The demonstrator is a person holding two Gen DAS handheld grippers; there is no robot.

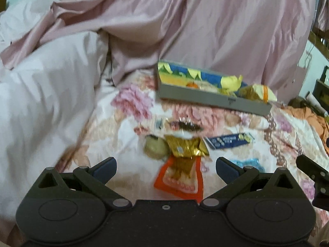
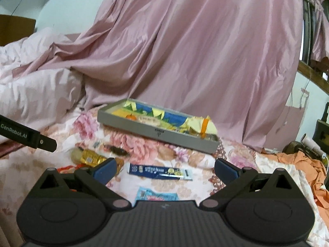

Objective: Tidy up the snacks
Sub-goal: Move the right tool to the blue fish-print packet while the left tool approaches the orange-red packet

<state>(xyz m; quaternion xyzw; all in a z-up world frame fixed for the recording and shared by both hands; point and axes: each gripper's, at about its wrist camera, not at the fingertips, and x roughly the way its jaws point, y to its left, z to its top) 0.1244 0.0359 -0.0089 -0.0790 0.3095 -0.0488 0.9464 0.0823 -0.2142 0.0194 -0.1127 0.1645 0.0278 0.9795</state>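
Note:
A grey tray (image 1: 213, 99) (image 2: 156, 132) holding several yellow-wrapped snacks lies on the floral bedspread. Loose snacks lie in front of it: a gold packet (image 1: 185, 147) (image 2: 90, 157), a round pastry (image 1: 155, 148), an orange-red packet (image 1: 181, 182), a clear packet with dark contents (image 1: 184, 126) (image 2: 116, 150), a blue stick packet (image 1: 230, 141) (image 2: 160, 170) and a light blue packet (image 1: 249, 163) (image 2: 156, 195). My left gripper (image 1: 166, 169) is open, just short of the gold and orange-red packets. My right gripper (image 2: 165, 171) is open over the blue stick packet.
A pink curtain (image 2: 195, 51) hangs behind the tray. A pale pink duvet (image 1: 41, 103) is bunched at the left. Orange cloth (image 2: 308, 170) lies at the right bed edge. The left gripper's body (image 2: 26, 136) shows in the right wrist view; the right gripper's edge (image 1: 314, 173) shows in the left wrist view.

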